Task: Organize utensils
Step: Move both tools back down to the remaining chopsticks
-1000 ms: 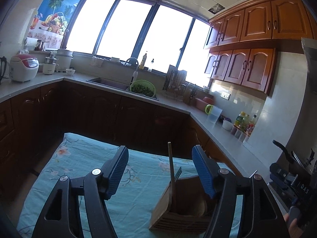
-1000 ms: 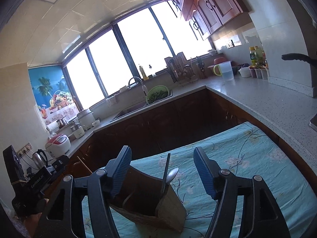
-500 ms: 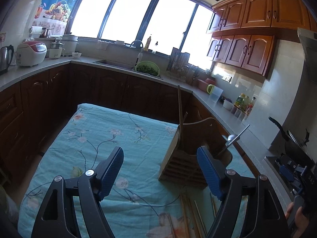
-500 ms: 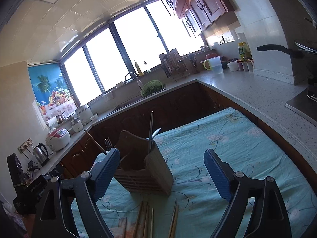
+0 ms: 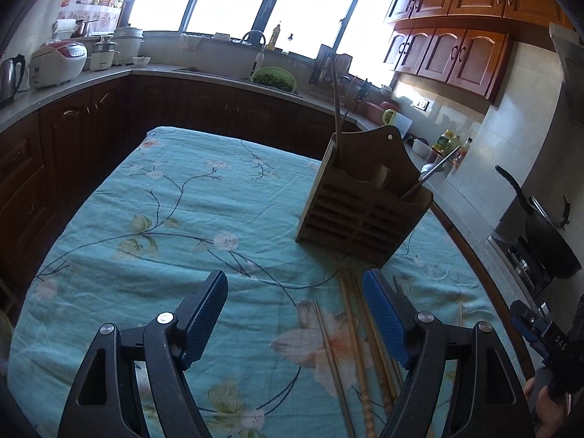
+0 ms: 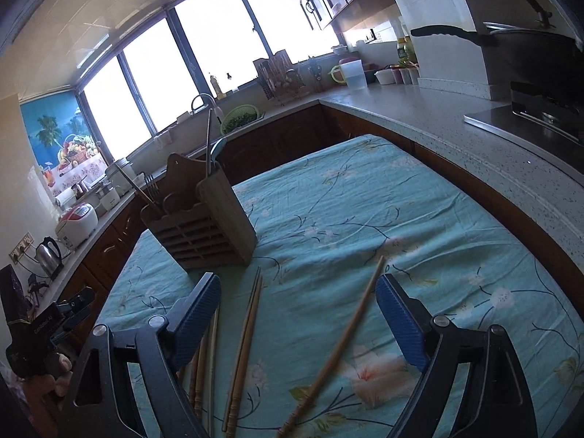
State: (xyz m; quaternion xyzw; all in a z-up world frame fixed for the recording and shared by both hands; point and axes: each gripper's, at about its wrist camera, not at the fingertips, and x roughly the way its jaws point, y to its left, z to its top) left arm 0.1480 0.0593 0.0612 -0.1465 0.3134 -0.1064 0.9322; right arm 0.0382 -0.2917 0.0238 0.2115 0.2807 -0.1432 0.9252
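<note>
A wooden utensil holder [image 5: 361,204] stands on the teal flowered tablecloth [image 5: 175,219]; it also shows in the right wrist view [image 6: 204,219]. It holds a chopstick, a fork and a spoon. Several wooden chopsticks [image 5: 350,332] lie on the cloth in front of it. In the right wrist view a pair [image 6: 244,339] lies between my fingers and a single chopstick [image 6: 339,343] lies slanted to the right. My left gripper [image 5: 295,314] is open and empty above the cloth. My right gripper [image 6: 299,317] is open and empty above the chopsticks.
Dark wood cabinets and a grey counter [image 6: 456,138] wrap around the table. A sink with a green colander [image 5: 273,78] is at the back. A rice cooker [image 5: 58,62] and kettle [image 5: 11,76] stand left. A black pan [image 6: 525,51] sits on the stove at right.
Both grippers have pulled back and tilted down from the holder. The holder now looks farther away and the loose chopsticks on the cloth have come into view.
</note>
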